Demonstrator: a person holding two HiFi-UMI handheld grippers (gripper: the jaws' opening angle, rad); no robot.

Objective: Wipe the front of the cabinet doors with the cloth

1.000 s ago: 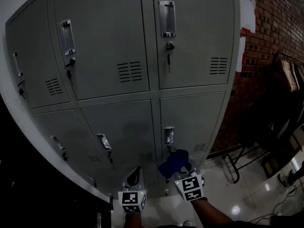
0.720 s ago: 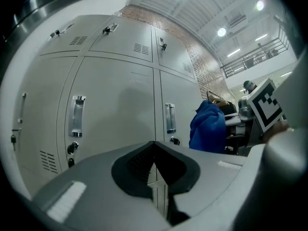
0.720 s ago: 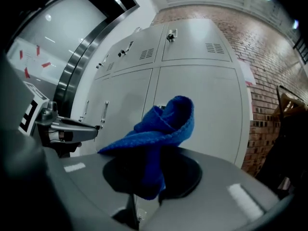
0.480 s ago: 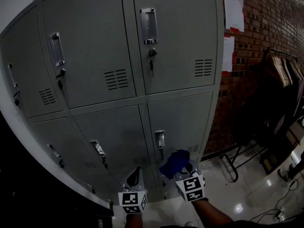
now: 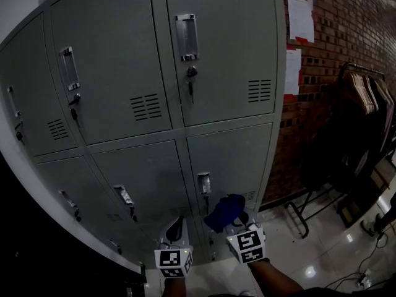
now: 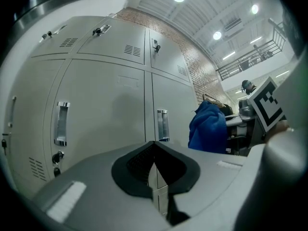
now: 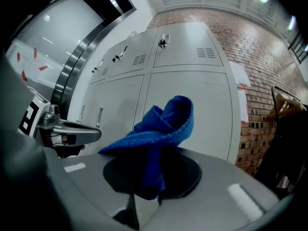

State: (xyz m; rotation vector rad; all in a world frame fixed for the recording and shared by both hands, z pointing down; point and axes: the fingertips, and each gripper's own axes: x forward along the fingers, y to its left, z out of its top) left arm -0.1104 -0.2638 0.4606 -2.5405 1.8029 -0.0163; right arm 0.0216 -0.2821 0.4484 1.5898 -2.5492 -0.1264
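- Firmly, the right gripper [image 7: 147, 191] has its jaws pinched on a bright blue terry cloth [image 7: 161, 126], clamped low on a bunched fold.
- From there the cloth stands up past the jaw tips in a loose, curled wad.
- It looks soft, light and limp. It should mould to flat metal, but it will likely flop or drag out if held by an edge.
- The bunched middle seems the best hold, leaving a thick pad ahead of the tips.
- Beside it, the left gripper [image 6: 154, 177] has its jaws drawn together on nothing.
- Just beyond the cloth is the lower right door [image 5: 232, 156] of the grey steel locker cabinet [image 5: 117, 17]. I cannot tell whether the cloth touches it.
- That door's recessed chrome handle [image 5: 203, 182] and the louvred vent slots [image 5: 260, 90] on the door above could snag the terry pile.
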